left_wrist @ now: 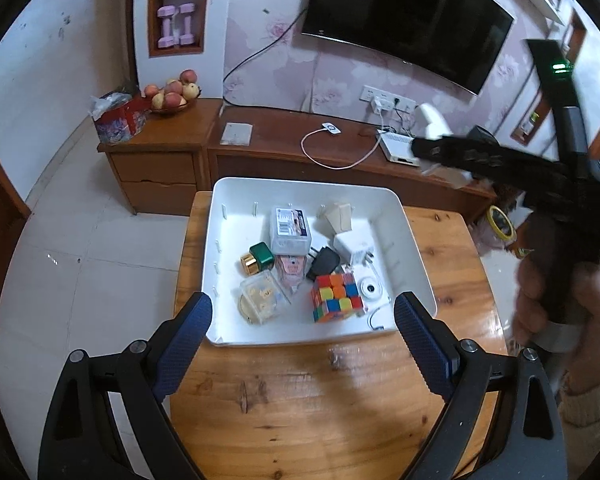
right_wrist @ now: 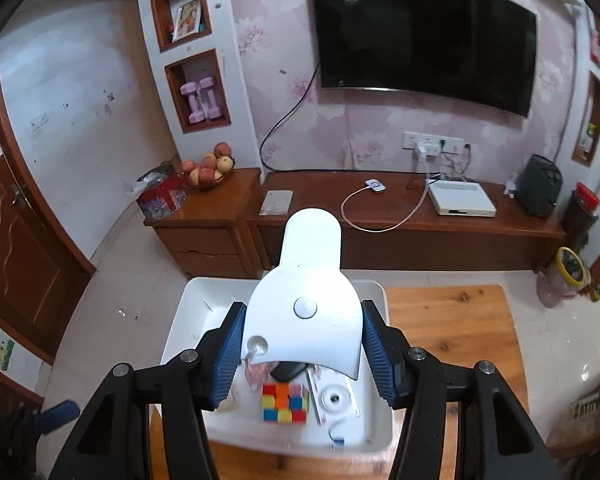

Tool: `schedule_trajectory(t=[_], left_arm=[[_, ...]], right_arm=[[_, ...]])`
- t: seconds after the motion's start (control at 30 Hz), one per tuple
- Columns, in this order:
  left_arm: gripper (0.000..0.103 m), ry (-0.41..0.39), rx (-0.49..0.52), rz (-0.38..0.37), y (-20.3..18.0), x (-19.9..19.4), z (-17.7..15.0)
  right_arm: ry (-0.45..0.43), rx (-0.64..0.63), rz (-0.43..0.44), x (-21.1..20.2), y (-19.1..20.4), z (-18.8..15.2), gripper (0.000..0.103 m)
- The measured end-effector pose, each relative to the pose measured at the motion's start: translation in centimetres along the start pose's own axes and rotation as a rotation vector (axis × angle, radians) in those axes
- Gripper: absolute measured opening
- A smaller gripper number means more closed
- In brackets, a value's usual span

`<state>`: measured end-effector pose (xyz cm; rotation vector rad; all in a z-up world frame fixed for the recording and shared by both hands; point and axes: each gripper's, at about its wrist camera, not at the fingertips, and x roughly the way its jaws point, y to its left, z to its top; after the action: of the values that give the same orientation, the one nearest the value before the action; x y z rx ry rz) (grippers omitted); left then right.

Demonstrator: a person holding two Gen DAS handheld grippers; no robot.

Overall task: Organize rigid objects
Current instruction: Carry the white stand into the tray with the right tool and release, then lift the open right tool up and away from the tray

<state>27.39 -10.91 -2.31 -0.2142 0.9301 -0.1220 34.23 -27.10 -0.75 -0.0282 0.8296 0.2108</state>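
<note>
A white tray [left_wrist: 404, 236] sits on a wooden table [left_wrist: 320, 392] and holds several small items: a colourful puzzle cube [left_wrist: 336, 298], a green-capped bottle [left_wrist: 258, 260], a white box [left_wrist: 290, 228], a black plug [left_wrist: 322, 266] and a clear case [left_wrist: 262, 298]. My left gripper [left_wrist: 302, 334] is open and empty, low over the tray's near edge. My right gripper [right_wrist: 302, 354] is shut on a white fan-shaped plastic object [right_wrist: 310, 300], held high above the tray [right_wrist: 172, 344]. The cube [right_wrist: 284, 402] shows below it. The right gripper also shows at upper right in the left wrist view [left_wrist: 440, 152].
A wooden TV cabinet [left_wrist: 284, 140] with a white set-top box [left_wrist: 398, 148], a cable and a fruit bowl [left_wrist: 172, 96] stands behind the table. A wall TV [left_wrist: 404, 16] hangs above. Tiled floor [left_wrist: 80, 264] lies left. A jar [right_wrist: 568, 272] stands on the floor at right.
</note>
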Motion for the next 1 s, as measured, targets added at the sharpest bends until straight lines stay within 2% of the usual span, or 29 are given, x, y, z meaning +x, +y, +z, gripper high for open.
schedule_trajectory(t=[0.2,0.43,0.53,0.77,1.0], left_arm=[[0.093,0.031,-0.062,0.039,0.6,2.3,0.2],[0.093,0.099,-0.131,0.099,1.5,5.2,-0.8],[0.093,0.115,-0.148,0.12,1.9,6.0,-1.1],[0.093,0.155,-0.169,0.103,1.9,7.2,-1.8],[0.093,0.169,-0.188,0.104,1.6,7.1,-2.5]], right_arm=[[0.141,-0.059,0.03,8.2,0.8,0.3,0.057],[0.319,-0.065,0.067,16.9,0.8,-2.5,0.057],[0.365,-0.069,0.073,19.1,1.1,-3.4,0.057],[0.471,-0.056,0.113,22.2,1.0,-4.9,0.057],[0.462,-0.044,0.155,21.3,0.6,-5.1,0.061]])
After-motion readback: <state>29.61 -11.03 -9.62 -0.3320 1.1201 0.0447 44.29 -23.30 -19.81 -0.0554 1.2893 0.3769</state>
